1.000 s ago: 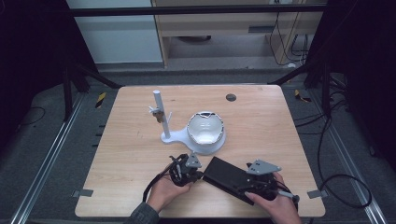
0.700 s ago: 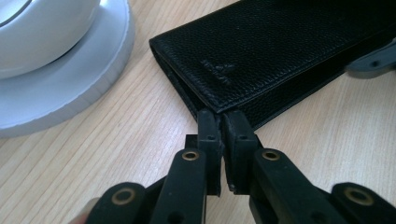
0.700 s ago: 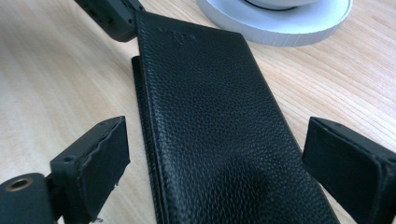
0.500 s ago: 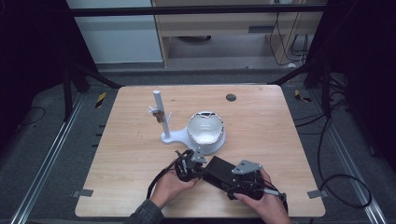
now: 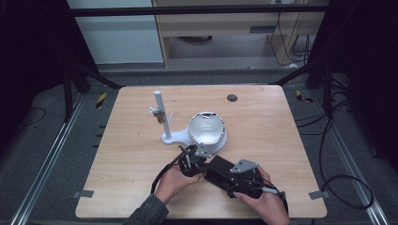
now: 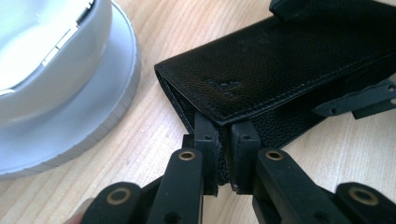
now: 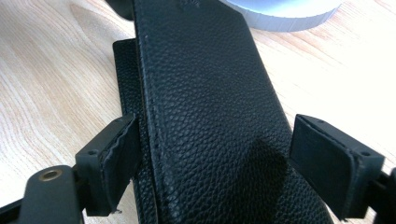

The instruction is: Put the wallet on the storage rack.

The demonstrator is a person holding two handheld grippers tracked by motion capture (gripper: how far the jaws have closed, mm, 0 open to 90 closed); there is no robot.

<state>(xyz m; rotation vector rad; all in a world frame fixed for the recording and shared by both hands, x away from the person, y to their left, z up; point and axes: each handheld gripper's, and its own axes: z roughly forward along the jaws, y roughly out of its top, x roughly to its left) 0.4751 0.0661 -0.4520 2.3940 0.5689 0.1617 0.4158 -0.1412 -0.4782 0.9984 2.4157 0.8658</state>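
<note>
Two grippers work on one black leather case (image 5: 220,169) that lies flat on the wooden table (image 5: 291,140), near my edge of it and just in front of the white round dish (image 5: 207,129). My left gripper (image 6: 225,156) has its jaws pinched almost shut on the thin edge of the case's top flap, at the end close to the dish. I hold it by that edge because the flap is the part that lifts, and a small pinch is enough to pull it up. My right gripper (image 7: 233,163) stands wide open, with one jaw on each side of the case. The left jaw rests against the case's side, and the right jaw is a little away from it. I keep it like this so it can squeeze the body of the case and stop it from sliding when the flap comes up. I think the case would skid across the smooth wood if only one gripper pulled on it. The white stand with its tall post (image 5: 162,117) is beside the dish, well apart from my grippers, so it is not in the way.
</note>
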